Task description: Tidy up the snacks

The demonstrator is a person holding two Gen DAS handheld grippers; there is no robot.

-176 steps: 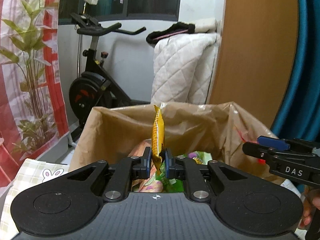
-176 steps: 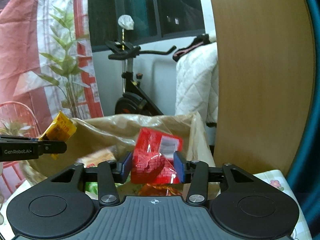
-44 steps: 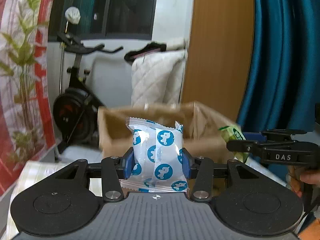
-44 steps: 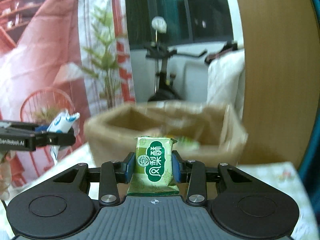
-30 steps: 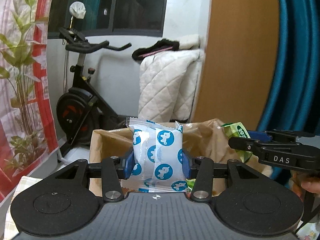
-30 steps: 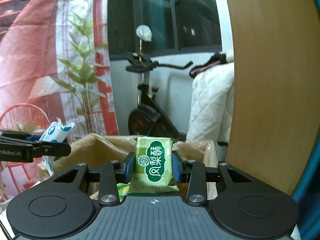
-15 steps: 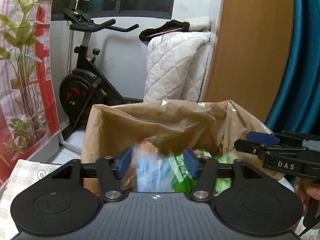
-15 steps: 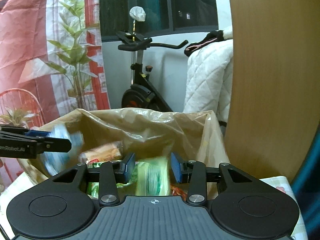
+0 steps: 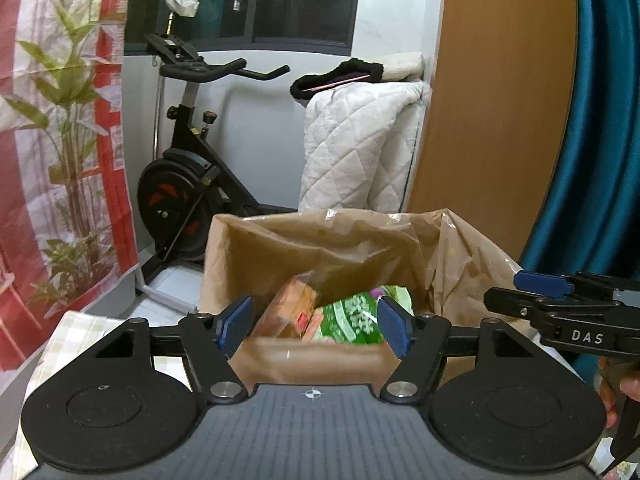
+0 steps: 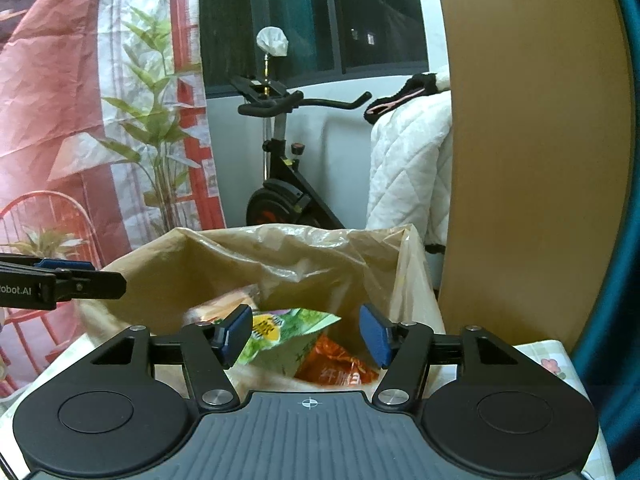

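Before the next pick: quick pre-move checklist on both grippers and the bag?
1. Left gripper empty: ok, jaws opening, nothing between the pads.
2. Right gripper empty: ok, jaws opening, nothing pinched.
3. Snacks landed inside the brown bag: ok, the green packet and the orange packet lie in it.
4. Bag mouth open and upright: ok, though the rim is crumpled.
5. Grippers apart from each other: ok, a gap shows in both wrist views.
6. Snacks left on the table to fetch: cannot tell, only its edges show.
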